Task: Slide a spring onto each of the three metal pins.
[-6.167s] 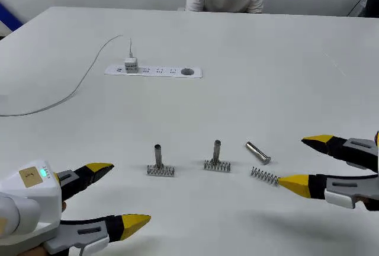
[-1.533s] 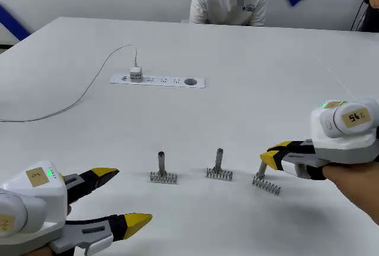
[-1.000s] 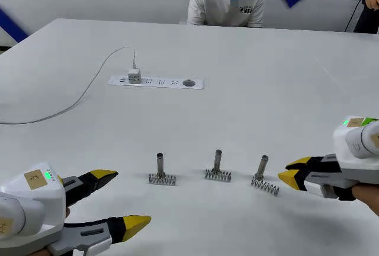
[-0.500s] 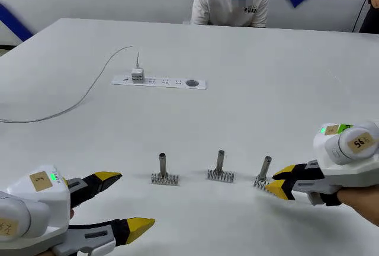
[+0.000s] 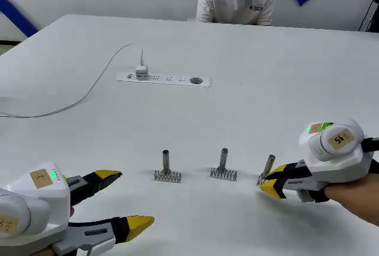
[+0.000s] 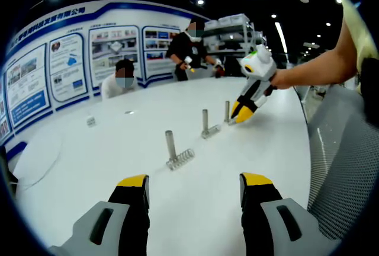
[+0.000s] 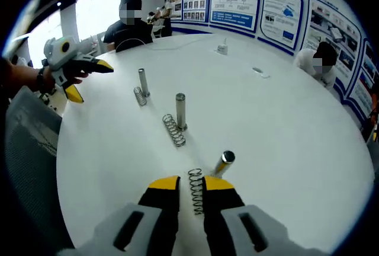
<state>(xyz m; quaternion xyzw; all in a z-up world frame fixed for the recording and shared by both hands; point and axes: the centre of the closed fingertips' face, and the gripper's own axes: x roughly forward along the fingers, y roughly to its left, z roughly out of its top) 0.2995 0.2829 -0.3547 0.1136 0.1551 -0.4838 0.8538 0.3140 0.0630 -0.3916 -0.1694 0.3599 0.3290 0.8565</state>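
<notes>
Table: white workbench (image 5: 278, 102) seen from above and in front, with a person in a white top (image 5: 234, 6) seated at its far edge.
Pins: three short metal pins in a row near the front edge: left pin (image 5: 166, 160), middle pin (image 5: 224, 157) and right pin (image 5: 270, 165). The left and middle pins stand upright; the right pin leans a little in the head view.
Springs: none is on a pin. The left spring (image 5: 167, 177) lies flat, touching the foot of the left pin. The middle spring (image 5: 223, 175) lies the same way at the middle pin. The right spring (image 7: 195, 192) lies on the table just beside the right pin.
Right gripper: right gripper (image 5: 267, 182) is low at the right pin, its yellow-tipped jaws close together with the right spring lying between them. I cannot tell whether they press on it.
Left gripper: left gripper (image 5: 128, 200) is at the front left, well apart from the pins, jaws spread wide and holding nothing.
Further back: white power strip (image 5: 172, 80) with a charger plug (image 5: 142, 71) in it, and a thin cable (image 5: 77, 96) curving off to the left.
</notes>
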